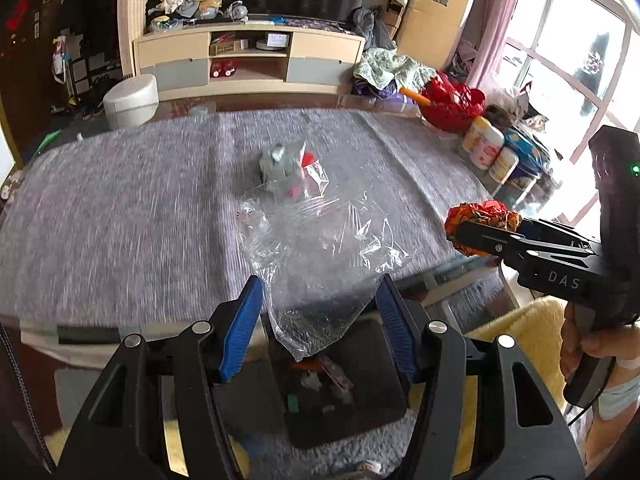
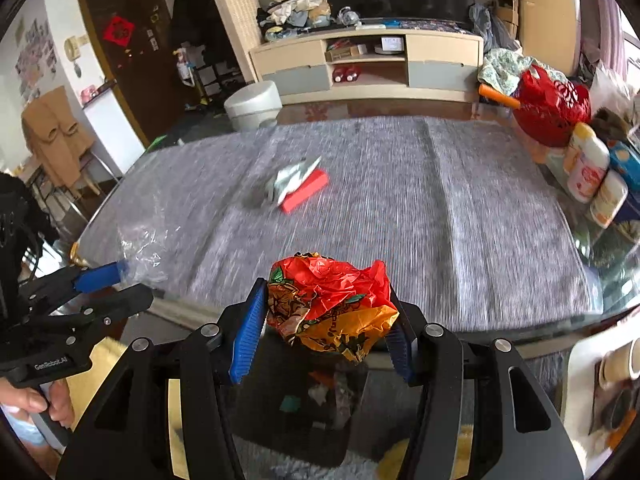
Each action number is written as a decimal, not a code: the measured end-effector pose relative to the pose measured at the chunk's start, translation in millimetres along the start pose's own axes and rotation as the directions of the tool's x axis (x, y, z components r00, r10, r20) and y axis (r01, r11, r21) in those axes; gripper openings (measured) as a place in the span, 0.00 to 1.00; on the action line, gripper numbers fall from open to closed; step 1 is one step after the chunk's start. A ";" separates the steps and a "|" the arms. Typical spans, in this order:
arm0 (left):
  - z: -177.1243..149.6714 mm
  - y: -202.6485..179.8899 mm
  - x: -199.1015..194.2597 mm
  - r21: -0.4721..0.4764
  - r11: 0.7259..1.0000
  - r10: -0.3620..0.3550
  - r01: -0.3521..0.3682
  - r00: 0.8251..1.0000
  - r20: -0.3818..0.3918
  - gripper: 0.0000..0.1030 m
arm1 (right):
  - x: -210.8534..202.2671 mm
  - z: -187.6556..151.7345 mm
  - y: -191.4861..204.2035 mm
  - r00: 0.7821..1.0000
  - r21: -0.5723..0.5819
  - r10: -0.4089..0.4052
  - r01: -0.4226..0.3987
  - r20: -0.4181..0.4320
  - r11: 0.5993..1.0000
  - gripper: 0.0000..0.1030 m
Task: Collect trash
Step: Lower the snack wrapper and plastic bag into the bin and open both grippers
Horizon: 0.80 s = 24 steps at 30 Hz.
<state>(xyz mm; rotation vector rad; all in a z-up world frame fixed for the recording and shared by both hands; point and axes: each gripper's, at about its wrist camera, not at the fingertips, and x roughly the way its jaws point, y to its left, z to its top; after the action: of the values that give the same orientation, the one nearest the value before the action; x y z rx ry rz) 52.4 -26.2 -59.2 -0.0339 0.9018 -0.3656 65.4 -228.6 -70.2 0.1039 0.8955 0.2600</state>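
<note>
My left tongs (image 1: 320,320) grip clear plastic (image 1: 320,240), right tongs (image 2: 326,320) a crumpled wrapper (image 2: 332,304), above the bin (image 2: 296,396); the bench (image 2: 460,220) scraps (image 2: 298,184) remain.

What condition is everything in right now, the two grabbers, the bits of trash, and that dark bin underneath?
Left gripper: fingers closed on the clear plastic bag, held up.
Right gripper: fingers closed on the crumpled red-orange wrapper.
Black bin: open, some trash inside.
Grey and red trash: lying loose on the grey tablecloth.

Beige TV cabinet (image 1: 248,60), bright window (image 1: 560,40) rt.
</note>
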 end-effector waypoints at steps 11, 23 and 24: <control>-73.9 -11.1 23.4 -0.013 0.999 -0.035 0.034 0.993 -0.109 0.54 | 23.4 -67.3 4.2 0.994 0.039 0.006 -0.002 -0.111 0.999 0.54; -134.4 -1.5 97.9 -0.041 0.999 -0.040 0.029 0.955 -0.294 0.54 | 77.6 -111.8 -2.6 0.964 0.082 0.035 -0.014 -0.263 0.997 0.54; -135.3 -1.0 101.7 -0.042 0.999 -0.042 0.031 0.952 -0.303 0.54 | 81.8 -113.7 -2.9 0.962 0.087 0.038 -0.015 -0.271 0.996 0.54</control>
<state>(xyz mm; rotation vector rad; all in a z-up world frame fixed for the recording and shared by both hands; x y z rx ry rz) 4.9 -43.5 -220.8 -0.0288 1.2146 -0.3946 25.7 -211.7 -203.5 0.1607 1.1801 0.2653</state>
